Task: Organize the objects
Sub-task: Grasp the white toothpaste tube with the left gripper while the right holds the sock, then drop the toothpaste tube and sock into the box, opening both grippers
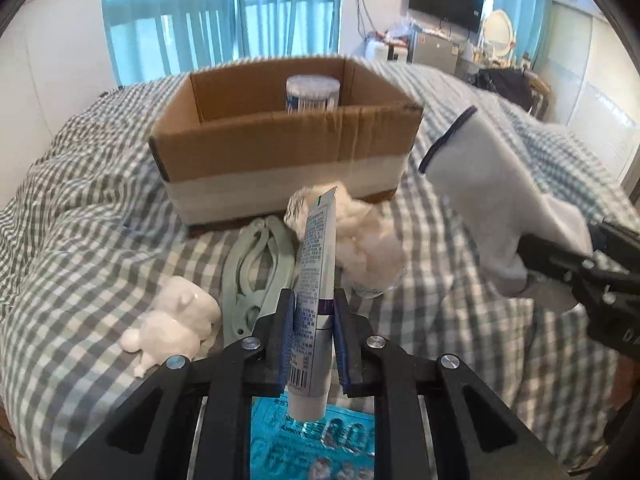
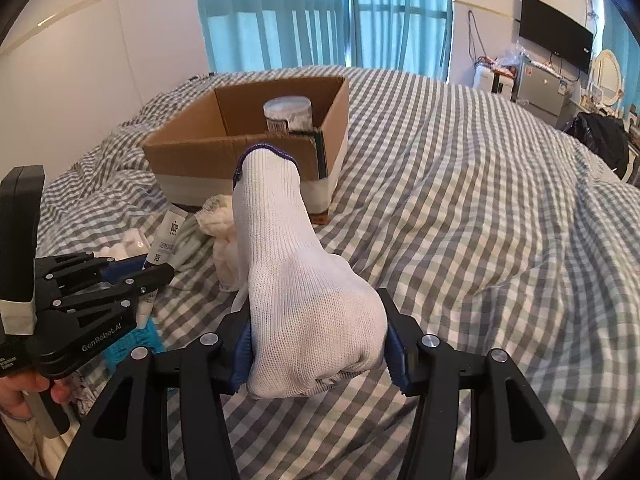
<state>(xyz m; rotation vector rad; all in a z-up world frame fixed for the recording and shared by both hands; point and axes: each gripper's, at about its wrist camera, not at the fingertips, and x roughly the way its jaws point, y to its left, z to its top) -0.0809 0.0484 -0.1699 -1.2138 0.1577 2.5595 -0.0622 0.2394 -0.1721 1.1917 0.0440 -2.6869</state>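
Observation:
My left gripper [image 1: 314,320] is shut on a white tube [image 1: 316,280] with printed text and holds it above the checked bed cover, pointing at the cardboard box [image 1: 280,148]. A cotton-swab jar [image 1: 312,94] stands inside the box. My right gripper [image 2: 318,344] is shut on a white knit glove [image 2: 296,280] with a blue cuff, held up in front of the box [image 2: 192,148]. The glove also shows in the left wrist view [image 1: 492,200], to the right of the box. The left gripper shows in the right wrist view [image 2: 136,272].
On the bed before the box lie a pale green hanger-like piece [image 1: 252,272], a white figurine [image 1: 172,320], a jar of cotton balls [image 1: 372,248] and a blue packet [image 1: 312,444]. A TV [image 2: 556,40] and cluttered furniture stand at the far right.

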